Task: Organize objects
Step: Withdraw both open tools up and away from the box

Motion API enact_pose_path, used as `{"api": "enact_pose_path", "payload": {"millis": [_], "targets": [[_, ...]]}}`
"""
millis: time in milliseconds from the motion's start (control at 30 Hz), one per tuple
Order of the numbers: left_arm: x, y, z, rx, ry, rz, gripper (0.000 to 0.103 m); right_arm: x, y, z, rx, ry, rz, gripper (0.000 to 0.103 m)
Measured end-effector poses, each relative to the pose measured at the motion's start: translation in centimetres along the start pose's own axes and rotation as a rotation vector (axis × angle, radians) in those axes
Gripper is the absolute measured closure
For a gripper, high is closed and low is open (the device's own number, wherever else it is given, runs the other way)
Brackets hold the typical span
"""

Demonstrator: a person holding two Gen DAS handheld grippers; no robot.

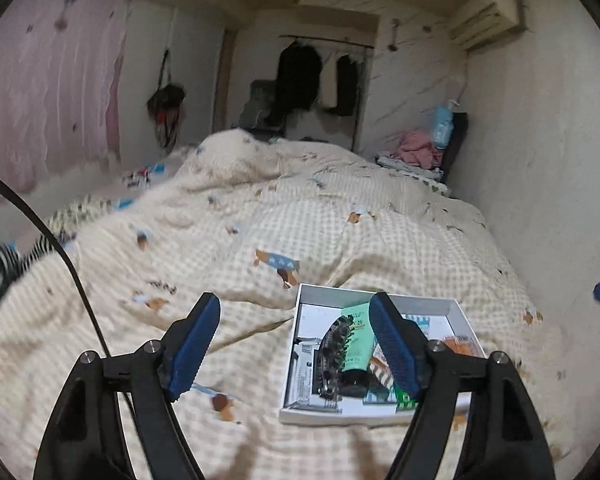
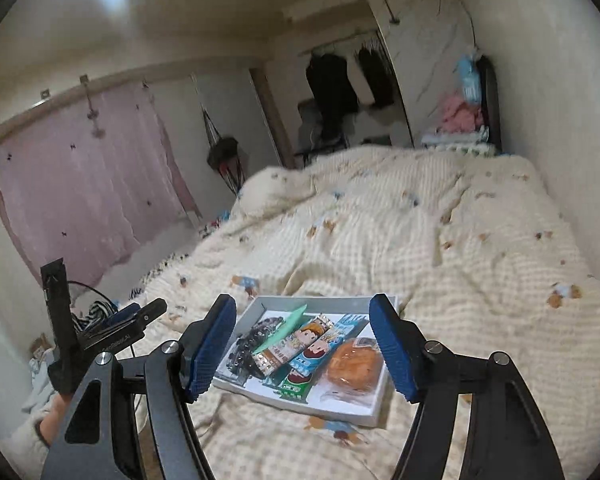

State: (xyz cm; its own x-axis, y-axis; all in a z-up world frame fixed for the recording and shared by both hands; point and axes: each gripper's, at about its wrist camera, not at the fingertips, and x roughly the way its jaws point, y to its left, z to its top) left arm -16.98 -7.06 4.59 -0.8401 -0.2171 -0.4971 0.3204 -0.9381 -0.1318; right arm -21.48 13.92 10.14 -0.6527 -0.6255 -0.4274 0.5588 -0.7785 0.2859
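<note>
Setting: bed covered by a cream checked quilt with small cartoon prints (image 1: 260,216); pink curtain (image 2: 80,168) on the far wall; dark clothes hanging on a rail (image 1: 300,76) at the room's end.
Tray: shallow white cardboard box lid (image 2: 374,414) lay flat on the quilt, near the bed's foot, close in front of both cameras.
Tray contents: black toothed hair claw clip (image 1: 334,350) at the left side; mint-green tube with a black cap (image 1: 354,344) just beside it, right of the clip; cartoon-printed snack bars (image 2: 300,346) in the middle; wrapped round orange bun (image 2: 354,364) at the right end.
Left gripper (image 1: 296,344): blue-padded jaws stood wide apart, holding nothing; its right finger overlapped the tray in view, left finger over bare quilt.
Right gripper (image 2: 304,344): jaws spread wide, empty, framing the tray between them; contact with the tray could not be told.
Other: left gripper's body also showed at the lower left of the right wrist view, beside the tray.
</note>
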Motion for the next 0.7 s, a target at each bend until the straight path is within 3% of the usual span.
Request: {"api": "enact_pose_path", "payload": {"millis": [33,167,300,400,533,700], "targets": [[-0.8,-0.2,0.0,0.025,-0.005,-0.017,0.02,-1.2,0.3,-0.4,-0.003,-0.009,0.011,0.019],[-3.6,-1.4,-0.6,0.12,-0.024,-0.103,0.015,-3.5,2.6,-2.4,-0.051,-0.025,0.044,0.019],[-4.8,-2.6,-1.3,0.204,-0.028,-0.138,0.0,-3.8,5.5,-5.1,-0.135,0.049,0.099,0.019],[-6.1,-3.5,-2.5,0.248,-0.034,-0.184,0.0,-3.8,6.9,-7.0,-0.172,0.062,0.116,0.019],[-7.5,-3.7,-4.0,0.245,-0.017,-0.256,0.0,-3.0,7.0,-8.5,-0.134,0.062,0.113,0.019],[-7.5,-2.9,-6.0,0.176,-0.011,-0.272,0.0,-2.1,6.5,-9.9,-0.102,0.086,0.078,0.019]]}}
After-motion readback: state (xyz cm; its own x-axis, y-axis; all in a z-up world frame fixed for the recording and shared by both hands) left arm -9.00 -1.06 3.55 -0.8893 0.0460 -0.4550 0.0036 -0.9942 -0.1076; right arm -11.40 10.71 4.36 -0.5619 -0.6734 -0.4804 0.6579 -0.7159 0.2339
